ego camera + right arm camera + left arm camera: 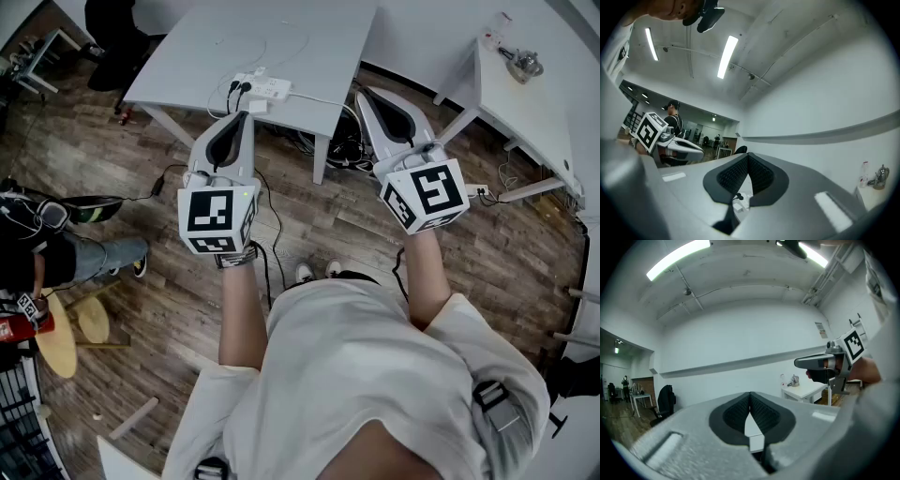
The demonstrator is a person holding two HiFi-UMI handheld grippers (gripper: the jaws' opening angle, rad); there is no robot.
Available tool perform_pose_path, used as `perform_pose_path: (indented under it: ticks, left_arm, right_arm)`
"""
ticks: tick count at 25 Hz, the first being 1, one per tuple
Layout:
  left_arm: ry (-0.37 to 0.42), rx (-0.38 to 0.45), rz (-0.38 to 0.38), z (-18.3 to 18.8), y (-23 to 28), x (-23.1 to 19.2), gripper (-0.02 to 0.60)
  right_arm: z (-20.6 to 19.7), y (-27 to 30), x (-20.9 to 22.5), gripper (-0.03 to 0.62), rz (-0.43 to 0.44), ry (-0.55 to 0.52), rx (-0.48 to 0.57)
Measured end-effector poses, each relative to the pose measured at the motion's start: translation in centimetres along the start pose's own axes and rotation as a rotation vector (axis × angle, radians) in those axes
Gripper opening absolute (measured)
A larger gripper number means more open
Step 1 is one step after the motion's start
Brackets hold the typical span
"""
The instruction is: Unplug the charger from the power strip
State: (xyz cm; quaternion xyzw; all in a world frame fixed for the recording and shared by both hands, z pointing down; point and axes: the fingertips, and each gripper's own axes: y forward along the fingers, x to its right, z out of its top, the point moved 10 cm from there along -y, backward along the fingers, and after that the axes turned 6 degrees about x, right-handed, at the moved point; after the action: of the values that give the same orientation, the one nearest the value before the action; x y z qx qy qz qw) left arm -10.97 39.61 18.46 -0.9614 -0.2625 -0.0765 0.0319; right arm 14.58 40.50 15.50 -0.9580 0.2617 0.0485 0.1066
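The white table [187, 56] stands just ahead of the person, and the power strip [268, 88] lies near its front edge with black plugs [240, 86] seated at its left end; which of them is the charger cannot be told from here. The step, I judge, calls for both grippers to come down to the strip, one pinning its body and the other opening around the charger and pulling straight out, so the strip does not drag. Both forearms reach forward, level, short of the table. The left gripper [246, 116] and right gripper [362, 94] are both closed, with nothing between their jaws.
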Motion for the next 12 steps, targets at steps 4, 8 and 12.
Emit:
perform_pose_path:
  ticks: [4, 8, 12]
  left_arm:
    - [-0.006, -0.001, -0.011, -1.0, 0.4, -1.5, 0.003]
    - [-0.019, -0.027, -0.028, -2.2, 1.7, -3.2, 0.026]
    - [-0.034, -0.037, -0.035, -3.8, 4.7, -5.5, 0.054]
  right_arm:
    - [-0.6, 1.2, -1.0, 0.002, -0.009, 0.013, 0.015]
    - [-2.1, 3.1, -1.0, 0.002, -0.013, 0.049, 0.009]
    - [-4.1, 6.8, 0.2, 0.003, -0.013, 0.042, -0.006]
